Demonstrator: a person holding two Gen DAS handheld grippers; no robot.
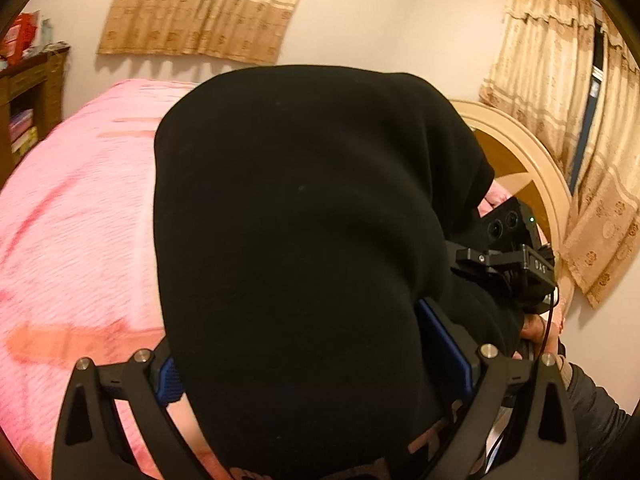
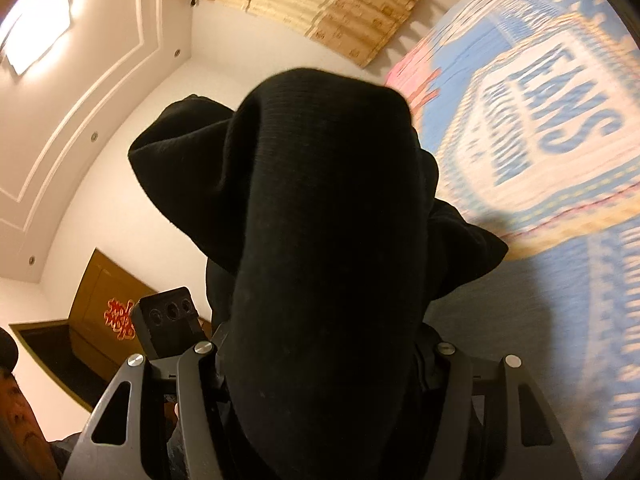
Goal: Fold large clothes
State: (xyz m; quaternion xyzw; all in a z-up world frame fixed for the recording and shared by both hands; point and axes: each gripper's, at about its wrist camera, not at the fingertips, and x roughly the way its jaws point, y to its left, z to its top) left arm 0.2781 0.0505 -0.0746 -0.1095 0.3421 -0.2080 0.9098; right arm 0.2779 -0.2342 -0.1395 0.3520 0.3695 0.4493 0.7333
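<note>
A large black garment (image 1: pixel 296 240) hangs bunched over my left gripper (image 1: pixel 316 364) and fills the middle of the left wrist view. The blue finger pads (image 1: pixel 444 344) press the cloth from both sides. The left gripper is shut on it, lifted above the pink bedspread (image 1: pixel 76 216). In the right wrist view the same black garment (image 2: pixel 324 248) drapes over my right gripper (image 2: pixel 324 364), which is shut on it; its fingertips are hidden by the cloth. The right gripper's body (image 1: pixel 508 256) shows close at the right of the left wrist view.
A blue and cream blanket with "JEANS" lettering (image 2: pixel 540 128) lies on the bed. A curved headboard (image 1: pixel 532 160), curtains (image 1: pixel 560 92), a wooden shelf (image 1: pixel 28 96) and a brown door (image 2: pixel 100 312) ring the room. The person's face (image 2: pixel 20 412) is at the lower left.
</note>
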